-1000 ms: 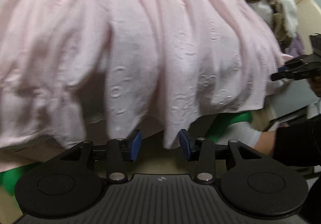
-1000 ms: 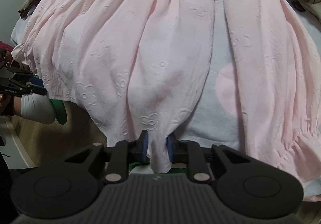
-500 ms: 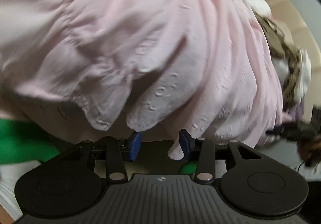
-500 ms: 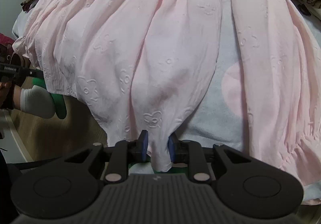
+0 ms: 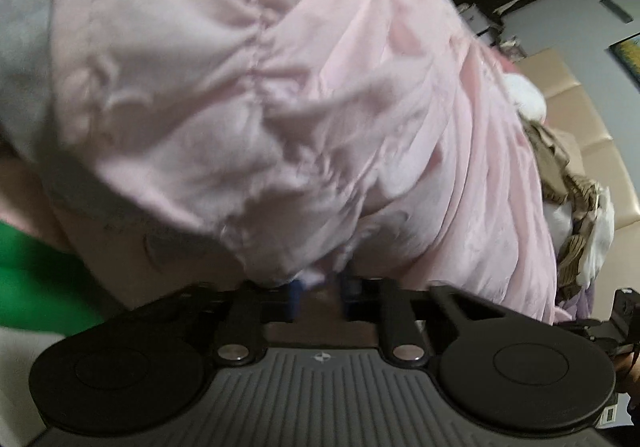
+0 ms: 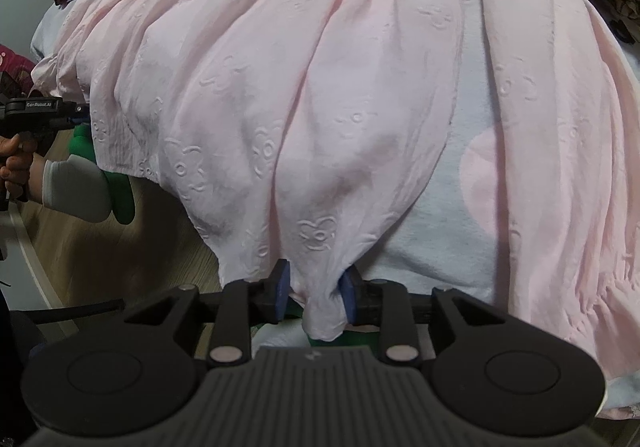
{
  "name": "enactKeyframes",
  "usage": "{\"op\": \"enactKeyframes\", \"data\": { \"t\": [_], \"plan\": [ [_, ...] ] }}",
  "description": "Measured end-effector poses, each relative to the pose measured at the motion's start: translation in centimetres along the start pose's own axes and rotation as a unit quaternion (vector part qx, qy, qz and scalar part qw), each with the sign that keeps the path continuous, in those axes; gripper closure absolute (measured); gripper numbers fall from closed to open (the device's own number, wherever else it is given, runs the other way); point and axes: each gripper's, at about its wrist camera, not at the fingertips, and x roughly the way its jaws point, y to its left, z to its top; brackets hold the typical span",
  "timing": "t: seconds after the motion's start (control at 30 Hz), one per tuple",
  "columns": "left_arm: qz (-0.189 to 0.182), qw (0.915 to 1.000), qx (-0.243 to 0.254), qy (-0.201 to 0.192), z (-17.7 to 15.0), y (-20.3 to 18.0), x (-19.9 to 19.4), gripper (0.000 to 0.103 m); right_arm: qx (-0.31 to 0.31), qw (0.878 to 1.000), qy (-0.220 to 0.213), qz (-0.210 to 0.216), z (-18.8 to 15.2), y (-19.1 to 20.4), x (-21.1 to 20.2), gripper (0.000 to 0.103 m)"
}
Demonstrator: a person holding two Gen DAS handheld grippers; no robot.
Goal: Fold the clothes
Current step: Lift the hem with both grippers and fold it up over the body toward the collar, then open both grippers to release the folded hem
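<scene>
Right gripper (image 6: 313, 293) has its blue pads (image 6: 281, 289) on either side of a bunched fold at the hem of the pink dress (image 6: 304, 95); the right pad presses the cloth, while a sliver of gap shows beside the left one, so I read it as pinching that fold. From my right wrist view the dress lies spread over a pale blue blanket (image 6: 420, 231) with a big pink dot, its skirt fanning away from me in soft pleats. It is light pink cotton with raised, embossed flower shapes, a gathered seam across the top and a ruffled edge at the far right. My left gripper (image 5: 318, 293) sits right at another edge of the dress (image 5: 280, 107), where the fabric is heaped and gathered along a puckered seam; that view is blurred, cloth hangs over the tips, and I cannot tell whether it is clenched or released. Brown and white clothes (image 5: 576, 215) are piled beyond the dress. In the right view a hand (image 6: 16, 167) in a grey cuff holds the left gripper at the dress's left edge.
</scene>
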Motion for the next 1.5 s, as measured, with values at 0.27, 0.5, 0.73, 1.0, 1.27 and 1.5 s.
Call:
{"op": "enactKeyframes", "data": {
  "t": [0.27, 0.5, 0.73, 1.0, 1.27, 1.5],
  "plan": [
    [0.017, 0.9993, -0.004, 0.033, 2.5, -1.3, -3.6, 0.103, 0.002, 1.0, -0.007, 0.0, 0.3, -0.2, -0.4, 0.071],
    [0.124, 0.9911, -0.004, 0.049, 4.0, -1.1, -9.1, 0.103, 0.005, 1.0, -0.015, 0.007, 0.3, -0.6, -0.8, 0.071],
    [0.203, 0.9777, 0.032, 0.045, 5.0, 0.1, -11.3, 0.102, 0.009, 1.0, -0.02, 0.002, 0.6, -0.9, -1.0, 0.071],
    [0.212, 0.9648, 0.106, 0.115, 2.3, -1.4, -8.0, 0.099, 0.012, 0.999, -0.03, -0.002, 1.0, -0.6, -1.7, 0.071],
    [0.264, 0.9467, 0.167, 0.077, 2.3, -3.0, -9.6, 0.098, 0.014, 0.997, -0.075, -0.021, 1.4, -0.4, -2.7, 0.066],
    [0.207, 0.9266, 0.314, 0.009, 2.3, -8.3, -9.5, 0.087, 0.031, 0.998, -0.048, -0.036, 1.6, -0.9, -1.4, 0.065]
  ]
}}
